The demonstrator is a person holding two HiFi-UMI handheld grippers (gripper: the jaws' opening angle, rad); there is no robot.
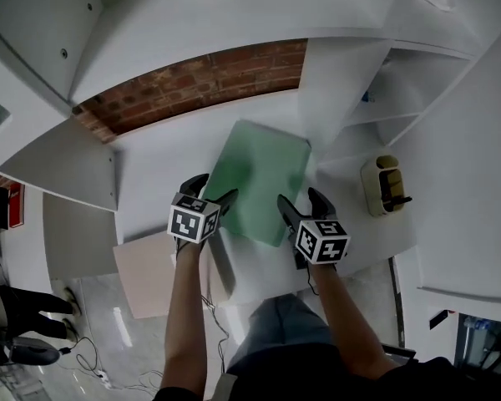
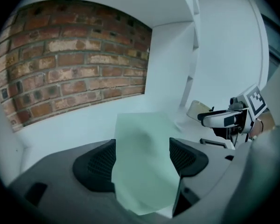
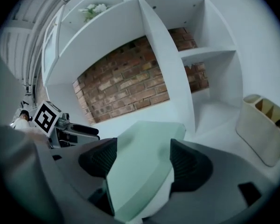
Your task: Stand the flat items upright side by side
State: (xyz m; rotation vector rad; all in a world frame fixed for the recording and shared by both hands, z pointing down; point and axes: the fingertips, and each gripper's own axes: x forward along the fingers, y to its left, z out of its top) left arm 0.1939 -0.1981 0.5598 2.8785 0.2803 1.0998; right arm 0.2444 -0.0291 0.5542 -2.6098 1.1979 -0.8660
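Green board: a flat pale-green board (image 1: 267, 178) lies face-down-flat on the white shelf (image 1: 150, 170), in the wide bay before the brick back wall (image 1: 209, 78); it sits a little askew, its near end toward the person.
Left gripper: the left gripper (image 1: 217, 187) is at the board's near left corner, angled downward. Its jaws are spread wide and, in the left gripper view, the board's broad face fills the gap between the two black pads; the pads do not clamp it.
Right gripper: the right gripper (image 1: 299, 197) is at the near right part of the same board, also tipped downward. Its jaws are likewise wide apart with the board's face and thick near edge showing between them, and nothing is pinched.
Between the grippers: they are side by side, near each other, both at the board's near end.
Cream caddy: a cream caddy (image 1: 382, 186) with compartments stands on the shelf to the right, apart from the board.
Pinkish panel: a pale pinkish panel (image 1: 146, 272) shows lower left, below the shelf edge.
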